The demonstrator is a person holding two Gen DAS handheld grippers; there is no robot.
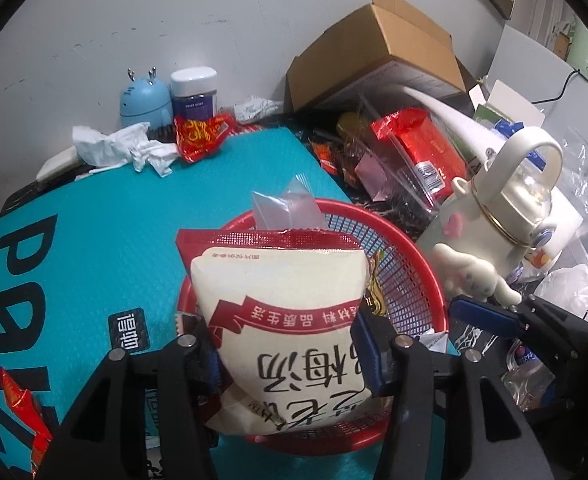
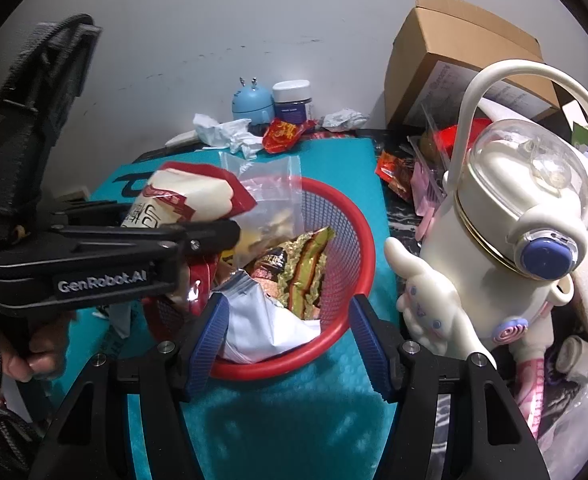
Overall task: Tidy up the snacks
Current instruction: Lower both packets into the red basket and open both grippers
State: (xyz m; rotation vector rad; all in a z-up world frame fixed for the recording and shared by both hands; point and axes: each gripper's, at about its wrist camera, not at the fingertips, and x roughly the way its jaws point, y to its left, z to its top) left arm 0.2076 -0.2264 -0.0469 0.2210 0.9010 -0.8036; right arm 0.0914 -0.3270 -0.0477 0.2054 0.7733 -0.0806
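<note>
Left gripper [image 1: 290, 354] pinching cream-and-red snack pouch [image 1: 282, 320] above round red mesh basket [image 1: 418, 260]. Right gripper [image 2: 290, 344] spread wide – empty – at basket's near rim.

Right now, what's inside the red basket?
In the red basket: a white pouch, a green-gold wrapper and a clear zip bag. The left gripper holds a white-and-red snack bag over it. Anything beneath those packets is covered.

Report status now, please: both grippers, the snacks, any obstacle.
Left gripper shut on white pouch over red basket. Right gripper open, empty. Cream kettle beside basket.
</note>
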